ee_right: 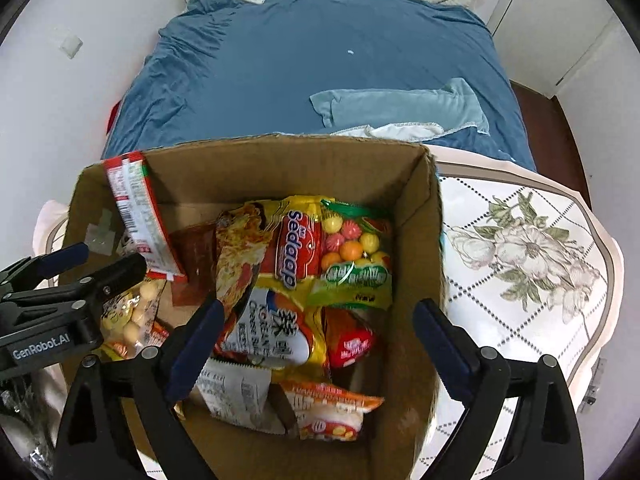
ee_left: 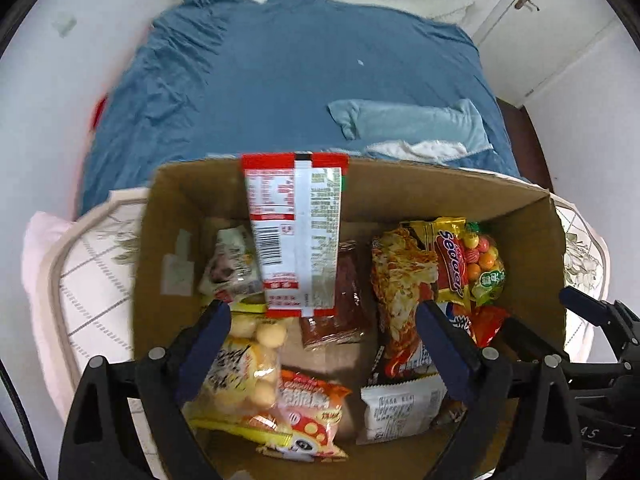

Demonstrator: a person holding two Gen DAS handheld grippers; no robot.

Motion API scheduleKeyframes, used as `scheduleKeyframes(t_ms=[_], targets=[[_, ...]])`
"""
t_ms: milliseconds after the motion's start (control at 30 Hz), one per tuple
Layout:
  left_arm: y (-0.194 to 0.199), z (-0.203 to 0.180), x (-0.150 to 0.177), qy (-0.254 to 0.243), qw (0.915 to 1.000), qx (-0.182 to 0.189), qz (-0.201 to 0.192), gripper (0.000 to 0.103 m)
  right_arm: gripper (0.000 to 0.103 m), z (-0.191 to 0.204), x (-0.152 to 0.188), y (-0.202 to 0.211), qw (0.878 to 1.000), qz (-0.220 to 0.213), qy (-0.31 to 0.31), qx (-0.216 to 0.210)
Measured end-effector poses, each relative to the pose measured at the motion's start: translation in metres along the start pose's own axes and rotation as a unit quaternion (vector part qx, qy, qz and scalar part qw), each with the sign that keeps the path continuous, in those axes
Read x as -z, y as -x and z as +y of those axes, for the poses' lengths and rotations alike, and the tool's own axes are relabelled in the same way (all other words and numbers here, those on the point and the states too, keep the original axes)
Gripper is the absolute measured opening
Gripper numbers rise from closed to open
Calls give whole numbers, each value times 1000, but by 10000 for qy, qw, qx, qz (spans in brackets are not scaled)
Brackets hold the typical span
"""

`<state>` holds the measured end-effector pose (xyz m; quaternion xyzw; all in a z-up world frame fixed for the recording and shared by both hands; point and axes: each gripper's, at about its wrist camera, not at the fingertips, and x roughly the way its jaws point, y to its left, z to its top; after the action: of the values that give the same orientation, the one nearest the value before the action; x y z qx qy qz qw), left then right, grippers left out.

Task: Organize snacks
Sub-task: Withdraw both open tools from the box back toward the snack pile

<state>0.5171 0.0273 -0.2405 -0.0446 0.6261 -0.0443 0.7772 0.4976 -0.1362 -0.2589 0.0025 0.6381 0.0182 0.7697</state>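
An open cardboard box (ee_left: 460,196) (ee_right: 416,216) holds several snack packets. A red and white packet (ee_left: 296,232) (ee_right: 138,216) hangs or drops in mid-air over the box's left part, touching no finger. My left gripper (ee_left: 320,320) is open above the box, jaws wide apart, over a bag of round yellow puffs (ee_left: 248,364). My right gripper (ee_right: 316,320) is open over the box's right part, above a yellow Sedaap noodle pack (ee_right: 296,256) and a bag of coloured candy balls (ee_right: 352,248). The left gripper also shows at the left of the right wrist view (ee_right: 100,258).
The box stands on a floral white cloth (ee_right: 520,248) over a small table. Behind it is a bed with a blue sheet (ee_left: 300,80), a light blue garment (ee_left: 420,120) and white pillows. A white door (ee_right: 560,20) is at the far right.
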Motion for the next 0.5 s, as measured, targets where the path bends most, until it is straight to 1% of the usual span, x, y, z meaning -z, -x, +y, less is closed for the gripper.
scheduleKeyframes(t_ms=[33, 67, 133, 167, 200, 300, 400, 433, 500], targets=[[5, -1, 4, -1, 10000, -62, -69, 94, 98, 0, 0, 0, 10000, 0, 0, 0], [10, -1, 8, 5, 9998, -103, -155, 94, 98, 1, 10, 9, 10000, -90, 5, -2], [22, -2, 18, 1, 9994, -172, -301, 94, 98, 2, 15, 12, 9999, -131, 21, -1], [27, -1, 22, 13, 9991, -197, -365, 94, 98, 4, 25, 20, 9997, -225, 44, 19], [32, 0, 26, 24, 9989, -203, -432, 94, 98, 4, 25, 20, 9997, -225, 44, 19], [52, -1, 44, 19, 9974, -238, -674, 94, 98, 9, 47, 39, 9991, -413, 41, -32], [70, -2, 60, -10, 9952, -329, -921, 94, 98, 13, 62, 54, 9984, -560, 27, -75], [76, -2, 67, -17, 9943, -347, -1009, 94, 98, 13, 62, 54, 9984, -560, 27, -75], [89, -1, 81, -54, 9914, -457, -1222, 94, 98, 14, 71, 63, 9976, -683, 14, -60]])
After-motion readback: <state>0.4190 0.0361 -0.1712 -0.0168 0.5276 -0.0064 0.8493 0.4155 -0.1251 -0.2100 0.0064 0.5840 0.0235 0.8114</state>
